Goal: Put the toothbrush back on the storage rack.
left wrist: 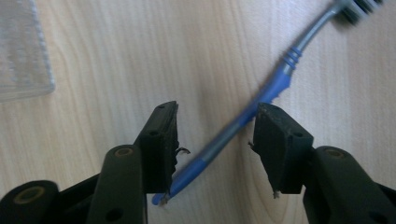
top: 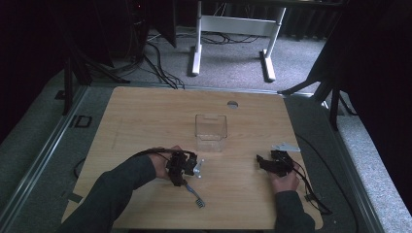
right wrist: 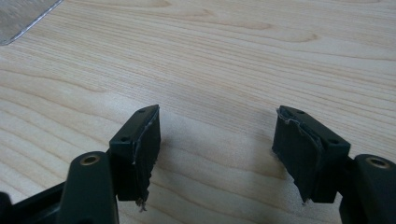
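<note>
On the left side of the wooden table (top: 145,116), the left gripper (top: 183,167) is held low over the surface by the person's left hand (top: 160,164). In the left gripper view its two black jaws stand apart, and a toothbrush (left wrist: 252,112) with a blue and grey handle lies diagonally on the wood between them. The end of the handle is close to the inner face of the left-hand finger (left wrist: 161,140); I cannot tell if it touches. The handle passes beside the tip of the other finger, and the bristle head lies beyond the fingertips, up and to the right, a little blurred. In the high view the brush head is on the table nearer to the person than the gripper.

Beyond the fingers, toward the middle of the table, a clear plastic box (top: 211,131) stands upright.

On the right, the right gripper (top: 273,164) is held by the right hand (top: 285,182). Its jaws are wide apart, with bare wood between them.
</note>
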Tool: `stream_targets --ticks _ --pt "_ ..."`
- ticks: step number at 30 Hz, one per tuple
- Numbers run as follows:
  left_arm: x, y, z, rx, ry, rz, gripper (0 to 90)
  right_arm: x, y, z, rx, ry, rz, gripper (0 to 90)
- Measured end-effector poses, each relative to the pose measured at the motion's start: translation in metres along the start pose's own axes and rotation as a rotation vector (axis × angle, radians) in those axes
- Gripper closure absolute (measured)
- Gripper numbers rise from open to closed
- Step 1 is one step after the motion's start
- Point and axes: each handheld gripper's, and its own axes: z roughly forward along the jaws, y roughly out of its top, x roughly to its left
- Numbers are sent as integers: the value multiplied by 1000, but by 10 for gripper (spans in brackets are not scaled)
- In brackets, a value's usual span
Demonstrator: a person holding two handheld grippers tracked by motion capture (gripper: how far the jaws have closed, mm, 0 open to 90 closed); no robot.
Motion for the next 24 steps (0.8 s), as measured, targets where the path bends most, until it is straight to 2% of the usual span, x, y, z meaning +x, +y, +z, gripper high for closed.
stream_targets --ticks 7,10,12,17,21,24 --pt "-6 3 0 -12 -10 45 538 0 0 0 0 0 0 315" --pt "-11 5 2 -7 -25 65 551 0 0 0 0 0 0 315" --pt "-12 7 3 7 -20 91 559 0 0 0 0 1 0 315" --pt "-16 11 7 19 -20 121 564 0 0 0 0 0 0 315" --pt "-19 12 13 41 -33 130 557 0 0 0 0 1 0 315" --pt "-18 12 15 38 -29 129 553 0 0 0 0 1 0 315"
